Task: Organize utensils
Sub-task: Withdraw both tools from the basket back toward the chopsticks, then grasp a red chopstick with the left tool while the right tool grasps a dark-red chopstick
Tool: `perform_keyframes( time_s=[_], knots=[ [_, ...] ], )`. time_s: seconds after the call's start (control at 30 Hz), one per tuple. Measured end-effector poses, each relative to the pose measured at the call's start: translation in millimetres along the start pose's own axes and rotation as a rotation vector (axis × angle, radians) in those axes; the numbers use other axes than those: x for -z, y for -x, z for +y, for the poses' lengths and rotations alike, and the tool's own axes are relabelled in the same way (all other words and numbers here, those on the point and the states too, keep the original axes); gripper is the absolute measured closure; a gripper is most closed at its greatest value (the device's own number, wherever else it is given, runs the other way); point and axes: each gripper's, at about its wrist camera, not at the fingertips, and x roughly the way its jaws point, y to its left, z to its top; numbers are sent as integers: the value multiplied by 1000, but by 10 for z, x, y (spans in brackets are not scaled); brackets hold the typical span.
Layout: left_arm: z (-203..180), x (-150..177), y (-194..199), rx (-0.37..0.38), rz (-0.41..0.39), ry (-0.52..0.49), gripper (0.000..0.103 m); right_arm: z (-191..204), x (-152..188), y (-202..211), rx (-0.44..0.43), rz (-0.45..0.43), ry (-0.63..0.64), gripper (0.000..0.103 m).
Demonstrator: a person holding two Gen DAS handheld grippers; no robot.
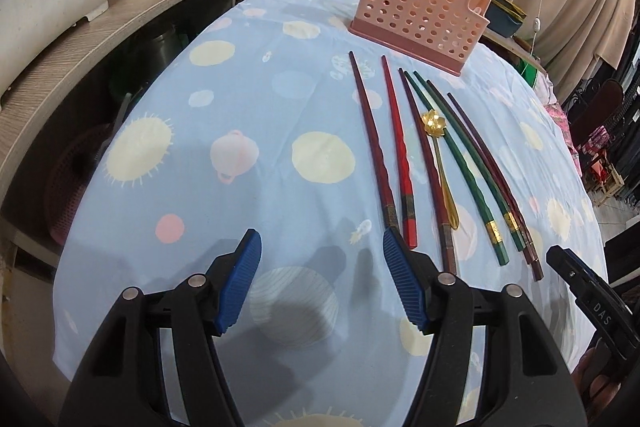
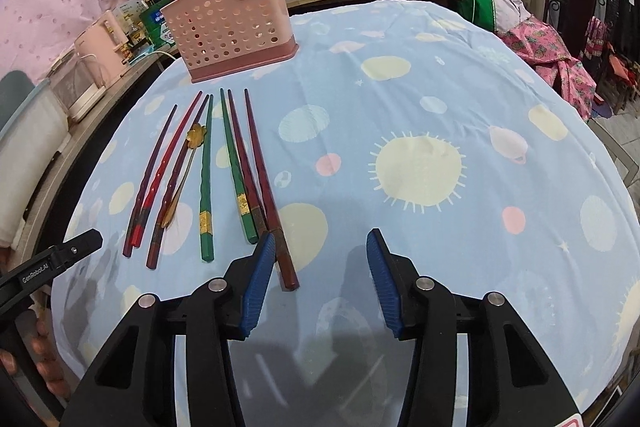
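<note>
1. Nearest the lens in the left wrist view, the left gripper [image 1: 322, 251] hovers over bare tablecloth [image 1: 240, 107], jaws spread wide with nothing between them; its right pad stands just beside the butt of the leftmost chopstick, though whether they touch I cannot tell.
2. Right of it, the chopsticks [image 1: 404, 155] lie side by side on the cloth, butts toward the person, tips pointing away at the pink holder [image 1: 416, 15], which stands upright at the far end of the row.
3. Among them lies a gold spoon [image 1: 438, 163], bowl toward the holder.
4. From the right wrist view, the right gripper [image 2: 320, 247] is partly open and empty; its left pad sits at the butts of the rightmost chopsticks [image 2: 264, 187], apparently over them.
5. Both hands seem equally near; each reaches the row's own outer end, so a pinch across a stick's width looks the likely next move.
</note>
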Motion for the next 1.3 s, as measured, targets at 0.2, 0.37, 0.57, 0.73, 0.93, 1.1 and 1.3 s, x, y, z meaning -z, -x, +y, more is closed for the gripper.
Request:
perform_keyframes(
  time_s=[0.2,0.37,0.57,0.73,0.93,1.1,1.3],
  knots=[
    [-41,-25,-14,5,-4,-5,43,60,-15,-109,-9,19,19,73],
    [-103,-50,-69,6,2,-18,43,83,-21,-160,-14,21,26,78],
    [-201,-49,-142,14,12,-38,43,118,-22,-171,-20,26,38,78],
    [-255,-49,-211,8,19,-55,43,152,-18,-187,-25,35,48,81],
    [-274,-43,-266,-9,14,-68,43,159,-10,-218,-23,38,52,82],
    [-286,-38,-284,-22,4,-88,43,164,20,-222,-12,26,67,84],
    [-273,-17,-283,-46,-2,-105,51,121,31,-215,-15,18,62,90]
  ],
)
